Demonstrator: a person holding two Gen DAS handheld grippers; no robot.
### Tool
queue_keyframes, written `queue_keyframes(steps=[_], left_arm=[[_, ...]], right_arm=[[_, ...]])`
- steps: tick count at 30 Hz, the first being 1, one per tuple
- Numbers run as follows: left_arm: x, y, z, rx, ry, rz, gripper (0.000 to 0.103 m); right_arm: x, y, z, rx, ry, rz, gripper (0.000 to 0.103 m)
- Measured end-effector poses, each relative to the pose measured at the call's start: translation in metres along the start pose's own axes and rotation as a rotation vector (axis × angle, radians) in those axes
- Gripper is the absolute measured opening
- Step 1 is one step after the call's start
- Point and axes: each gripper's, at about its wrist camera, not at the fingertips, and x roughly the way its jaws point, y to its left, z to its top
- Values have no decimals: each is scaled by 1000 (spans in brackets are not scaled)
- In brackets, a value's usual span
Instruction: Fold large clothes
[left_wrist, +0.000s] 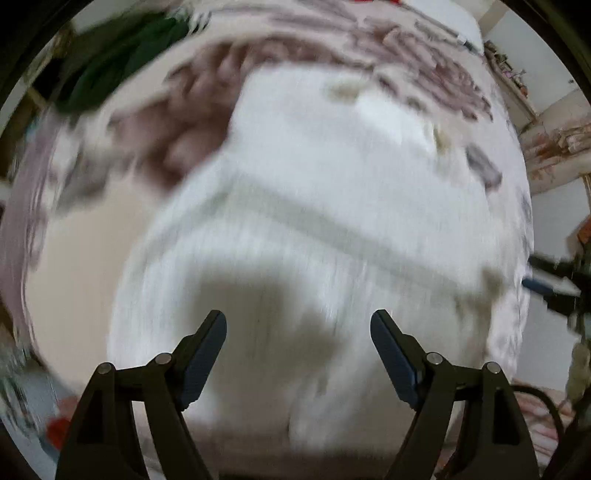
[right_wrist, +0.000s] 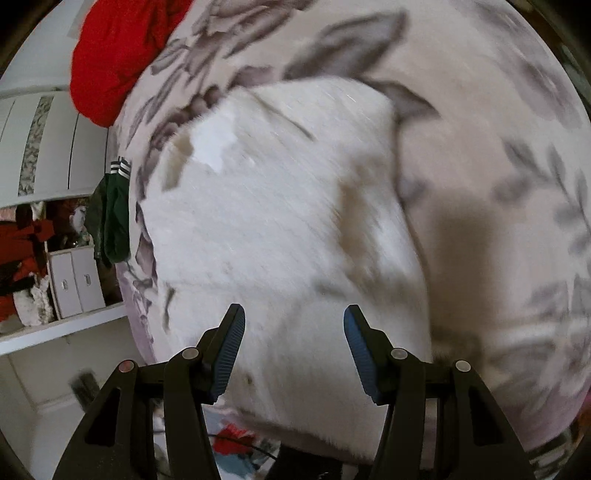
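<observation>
A white fluffy garment (left_wrist: 314, 192) lies spread on a bed with a floral cover (left_wrist: 184, 122). It also shows in the right wrist view (right_wrist: 266, 206), folded into a rough block. My left gripper (left_wrist: 298, 325) is open and empty, hovering over the garment's near part. My right gripper (right_wrist: 294, 321) is open and empty, over the garment's near edge. Both views are blurred by motion.
A green garment (left_wrist: 122, 55) lies at the bed's far left, and hangs off the bed's edge in the right wrist view (right_wrist: 116, 218). A red garment (right_wrist: 118, 48) lies at the bed's corner. White shelves (right_wrist: 70, 288) with boxes stand left of the bed.
</observation>
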Motion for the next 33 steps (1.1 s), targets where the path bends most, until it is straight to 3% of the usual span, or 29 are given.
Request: queue_keyframes(steps=[2, 4, 7, 10, 12, 15, 16, 20, 21, 22, 26, 30, 33], left_arm=[[18, -17, 59, 36, -40, 6, 79], [42, -35, 106, 54, -31, -7, 79], [93, -53, 166, 34, 73, -67, 79], [149, -72, 209, 27, 181, -39, 79], [170, -80, 221, 67, 193, -2, 77], [183, -92, 221, 203, 129, 127, 11], [183, -92, 219, 216, 118, 119, 6], [164, -87, 214, 237, 16, 92, 0], [158, -87, 215, 238, -16, 86, 0], [150, -87, 218, 236, -58, 83, 0], [140, -86, 235, 224, -77, 25, 0], [129, -80, 243, 185, -83, -2, 0], [121, -77, 240, 142, -28, -17, 1]], right_arm=[[10, 16, 29, -7, -7, -14, 58], [21, 30, 57, -8, -25, -36, 58], [40, 48, 99, -17, -47, -79, 58], [61, 51, 134, 13, -34, -85, 58], [75, 50, 151, 34, -17, -75, 58], [97, 49, 169, 39, 11, -95, 58], [105, 48, 173, 37, 25, -111, 58], [126, 49, 182, 3, 61, -150, 56], [127, 52, 182, -14, 48, -162, 29], [128, 55, 182, -37, 34, -191, 11], [114, 67, 185, -56, -50, -217, 10], [91, 71, 202, -30, -143, -191, 10], [105, 66, 215, -50, -3, -196, 11]])
